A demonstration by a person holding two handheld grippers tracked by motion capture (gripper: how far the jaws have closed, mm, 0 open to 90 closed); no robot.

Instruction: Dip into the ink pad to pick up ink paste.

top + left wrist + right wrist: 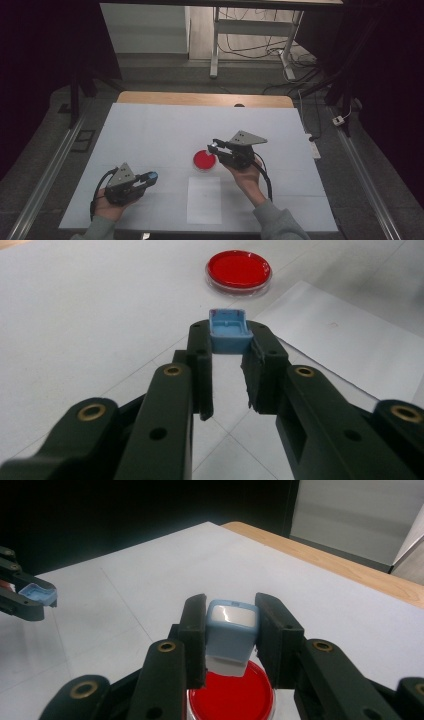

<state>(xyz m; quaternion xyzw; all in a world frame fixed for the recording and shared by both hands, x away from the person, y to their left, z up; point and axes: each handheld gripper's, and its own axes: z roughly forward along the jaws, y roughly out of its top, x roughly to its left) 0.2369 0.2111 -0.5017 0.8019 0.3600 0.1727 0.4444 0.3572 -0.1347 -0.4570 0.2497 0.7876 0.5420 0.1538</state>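
We grip a small blue cap [229,331] at the tips of the left gripper [141,180], hollow side up and parked well clear of the red dish [205,160], likely so it stays out of the way. Our right gripper [231,630] clamps a small blue-and-white block [230,632] directly above that dish (presumably its matching body). Both forearms reach in low; the right wrist angles leftward over the dish, beside the paper sheet [204,200].

Red dish [204,160], pale-blue cap [230,331], blue-and-white block [229,635] (glossy top), black tongs [230,611], white table [150,135].
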